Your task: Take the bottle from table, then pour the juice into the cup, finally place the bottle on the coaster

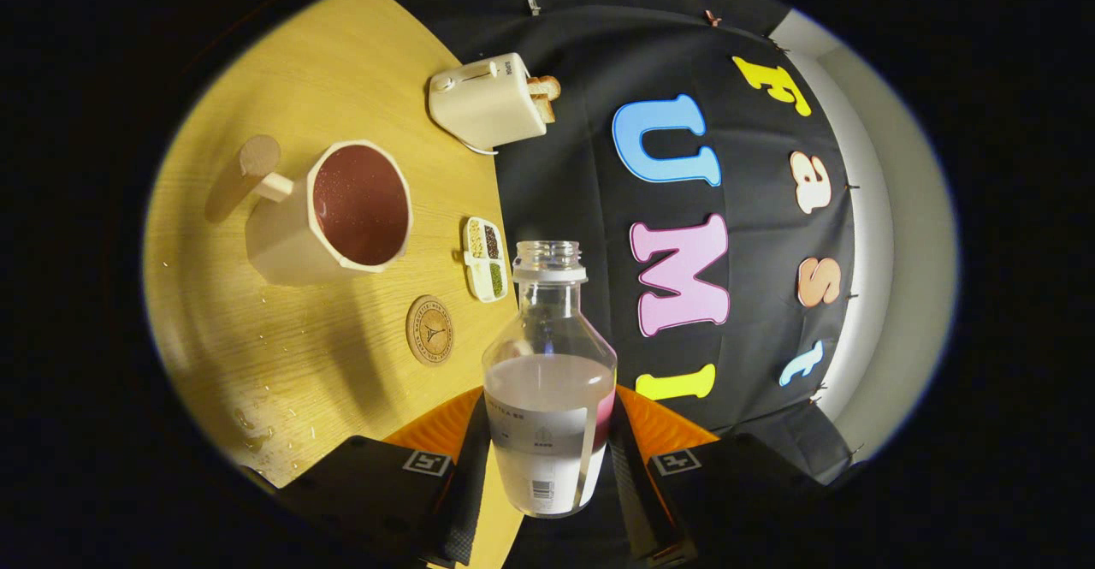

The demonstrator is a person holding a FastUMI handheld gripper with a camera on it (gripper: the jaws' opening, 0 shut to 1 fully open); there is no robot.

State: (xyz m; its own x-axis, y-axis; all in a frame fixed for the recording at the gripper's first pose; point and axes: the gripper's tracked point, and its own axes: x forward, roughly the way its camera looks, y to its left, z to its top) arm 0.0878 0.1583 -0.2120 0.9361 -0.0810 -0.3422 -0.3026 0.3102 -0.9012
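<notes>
You are looking at a yellow wooden surface [282, 364] with a black cloth wall behind it. Your tool [547, 458] is clamped on the bottle [547, 389], one finger pressing each side. The bottle's long side runs straight away from the fingers, and its open mouth points to 12 o'clock. A little juice sits at the bottom. The cup [342, 210], full of dark red juice, is at 10 o'clock from the bottle. The round coaster [429, 329] lies bare at 9 o'clock, just beside the bottle. A toaster [488, 103] and a small snack tray [485, 259] sit farther back.
</notes>
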